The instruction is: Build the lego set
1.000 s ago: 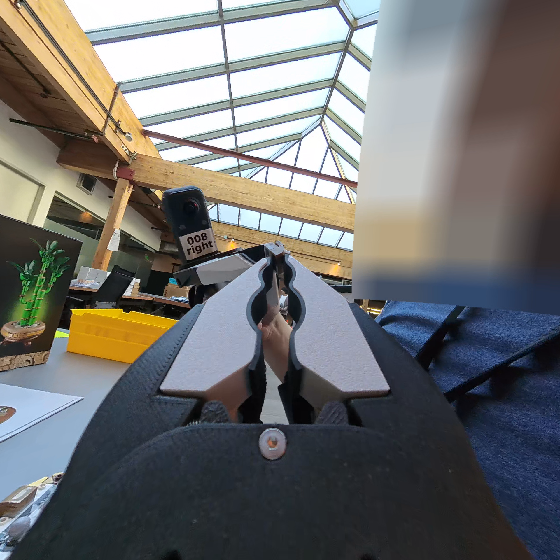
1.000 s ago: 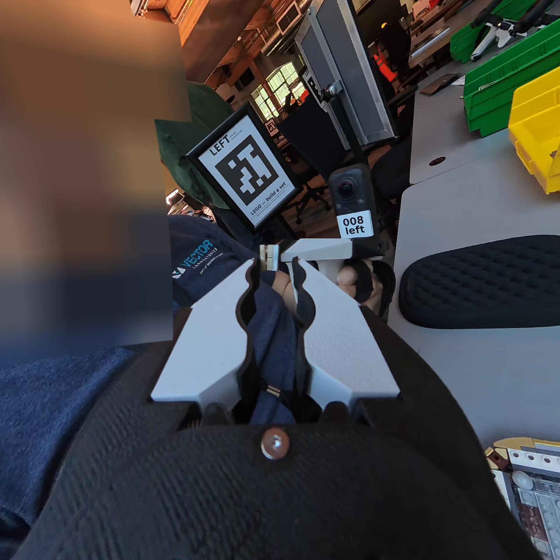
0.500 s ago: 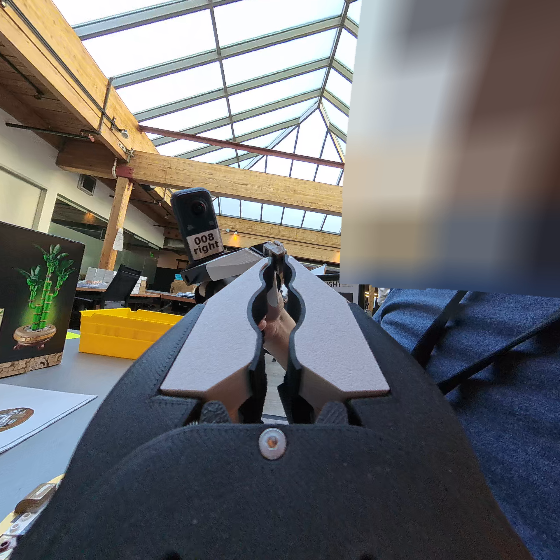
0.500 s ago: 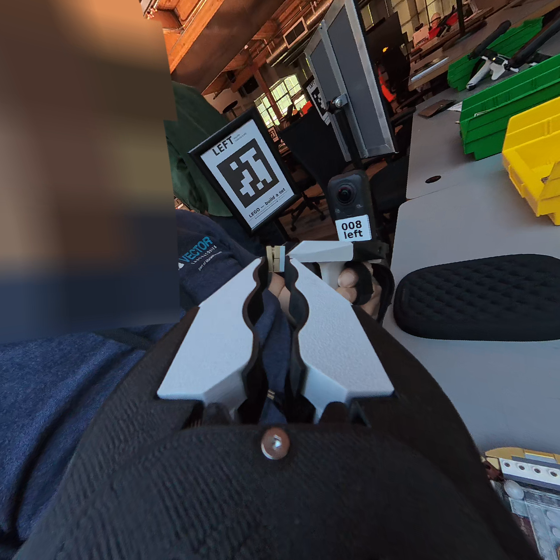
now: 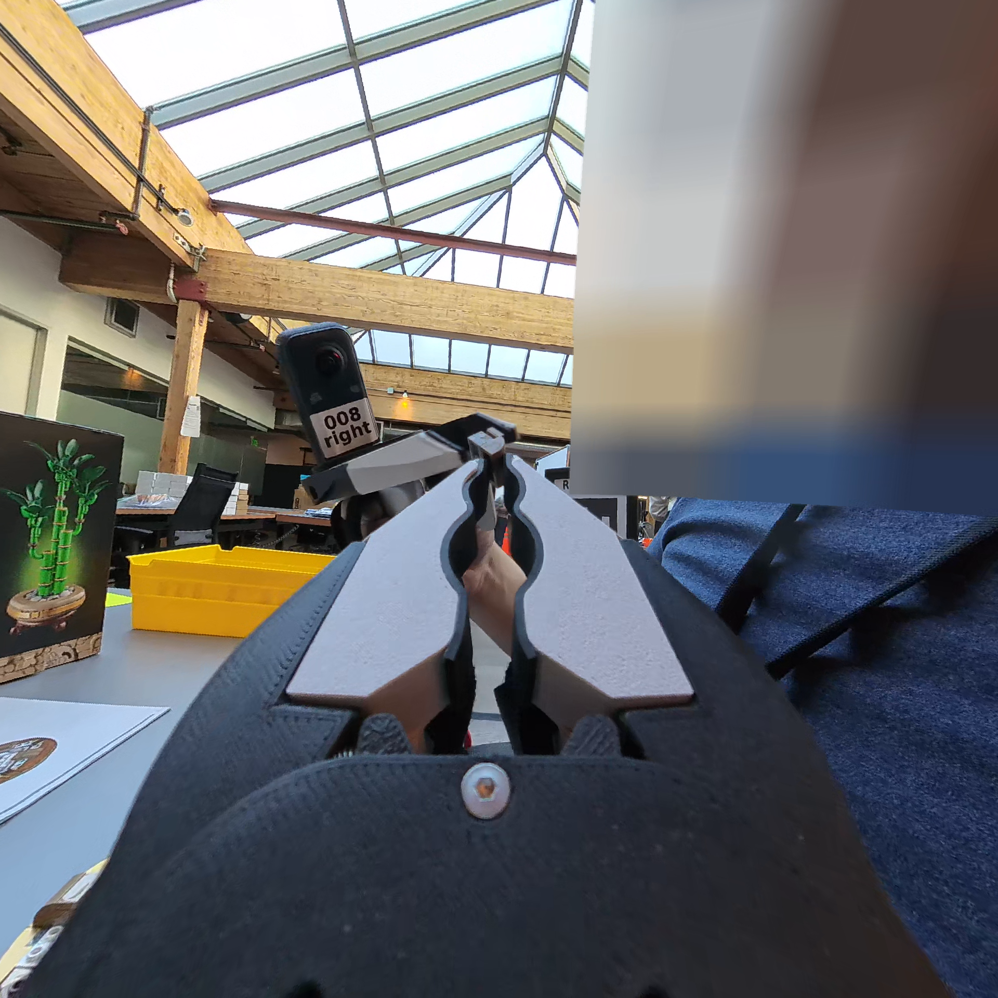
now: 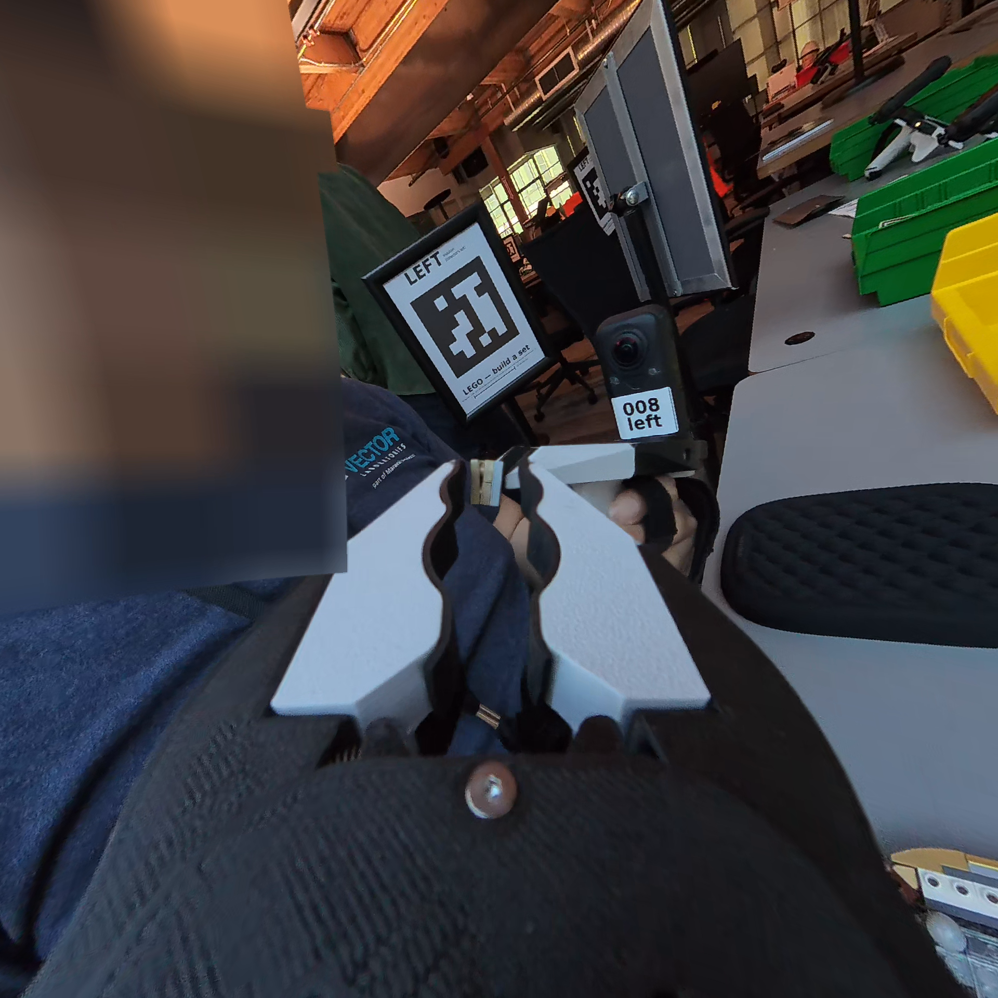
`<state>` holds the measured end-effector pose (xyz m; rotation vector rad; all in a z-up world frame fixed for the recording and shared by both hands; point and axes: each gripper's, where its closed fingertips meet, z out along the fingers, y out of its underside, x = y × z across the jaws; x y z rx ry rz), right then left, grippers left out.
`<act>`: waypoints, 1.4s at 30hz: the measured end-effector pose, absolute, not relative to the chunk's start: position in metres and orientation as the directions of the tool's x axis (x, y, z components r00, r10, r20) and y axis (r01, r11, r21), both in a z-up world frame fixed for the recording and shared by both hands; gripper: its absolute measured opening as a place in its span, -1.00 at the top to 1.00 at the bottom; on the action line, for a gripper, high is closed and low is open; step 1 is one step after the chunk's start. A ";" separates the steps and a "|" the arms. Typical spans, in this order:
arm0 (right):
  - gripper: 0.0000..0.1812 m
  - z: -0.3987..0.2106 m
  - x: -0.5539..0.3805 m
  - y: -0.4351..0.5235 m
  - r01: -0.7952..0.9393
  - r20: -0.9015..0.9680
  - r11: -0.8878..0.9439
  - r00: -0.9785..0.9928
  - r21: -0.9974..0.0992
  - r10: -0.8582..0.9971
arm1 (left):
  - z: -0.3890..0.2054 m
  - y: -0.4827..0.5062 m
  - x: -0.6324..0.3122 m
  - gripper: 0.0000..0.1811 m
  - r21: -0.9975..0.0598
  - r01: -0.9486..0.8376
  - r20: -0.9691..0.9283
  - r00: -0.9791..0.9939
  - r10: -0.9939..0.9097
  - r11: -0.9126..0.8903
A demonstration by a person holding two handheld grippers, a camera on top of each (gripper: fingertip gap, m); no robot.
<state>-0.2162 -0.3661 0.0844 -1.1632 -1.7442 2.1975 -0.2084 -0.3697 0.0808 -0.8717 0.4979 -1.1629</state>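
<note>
Glass roof panes and big wooden beams fill the top of the left wrist view. Below them, a grey table (image 5: 135, 680) runs along the left side of the frame.

On that table I count one yellow bin (image 5: 216, 588), one dark box with a green plant picture (image 5: 51, 534) at the far left, and one white paper sheet (image 5: 70, 740) at the lower left. In the right wrist view there are two green bins (image 6: 918, 216) at the upper right, one framed sign with a black-and-white square code (image 6: 464, 318) near the middle, and one black bumpy pad (image 6: 864, 556) on the right. Part of the lego build (image 6: 961, 907) peeks in at the lower right corner.

Two tools meet in the air in front of the person's blue shirt (image 5: 891, 702). The left gripper (image 5: 492, 470) has its tips almost together, with just a thin gap. The right gripper (image 6: 489, 475) is the same. A small tan lego piece (image 6: 482, 482) sits right where both tips meet. Both tools touch it, but I cannot tell which one is really pinching it.
</note>
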 end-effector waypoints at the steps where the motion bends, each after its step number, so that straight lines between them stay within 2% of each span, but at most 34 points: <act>1: 0.80 0.084 -0.216 -0.366 0.364 -0.492 -0.335 -0.703 -0.869 0.513 | 0.081 -0.370 -0.209 0.96 -0.806 0.576 0.088 0.349 -0.933 0.140; 4: 0.88 0.085 -0.215 -0.367 0.369 -0.497 -0.337 -0.705 -0.866 0.507 | 0.080 -0.369 -0.209 0.97 -0.813 0.563 0.081 0.360 -0.929 0.147; 9: 0.86 0.083 -0.216 -0.366 0.378 -0.504 -0.335 -0.688 -0.863 0.523 | 0.078 -0.368 -0.209 0.97 -0.826 0.543 0.076 0.374 -0.924 0.152; 15: 0.88 0.082 -0.211 -0.370 0.326 -0.410 -0.249 -0.699 -0.912 0.586 | 0.077 -0.371 -0.205 0.97 -0.837 0.521 0.050 0.379 -0.924 0.168; 22: 0.89 0.083 -0.209 -0.372 0.300 -0.384 -0.240 -0.716 -0.923 0.583 | 0.078 -0.373 -0.202 0.97 -0.839 0.510 0.031 0.389 -0.921 0.188; 29: 0.81 0.088 -0.217 -0.356 0.266 -0.438 -0.363 -0.695 -0.893 0.570 | 0.085 -0.367 -0.218 0.98 -0.767 0.630 0.135 0.350 -0.927 0.126; 33: 0.73 0.080 -0.220 -0.354 0.292 -0.479 -0.394 -0.679 -0.872 0.556 | 0.081 -0.362 -0.217 0.99 -0.766 0.634 0.159 0.352 -0.922 0.110; 38: 0.90 0.077 -0.219 -0.359 0.289 -0.445 -0.344 -0.682 -0.893 0.581 | 0.080 -0.361 -0.214 0.98 -0.769 0.628 0.155 0.365 -0.918 0.119; 42: 0.90 0.077 -0.216 -0.361 0.276 -0.409 -0.305 -0.686 -0.912 0.603 | 0.080 -0.362 -0.210 0.98 -0.771 0.626 0.143 0.353 -0.925 0.120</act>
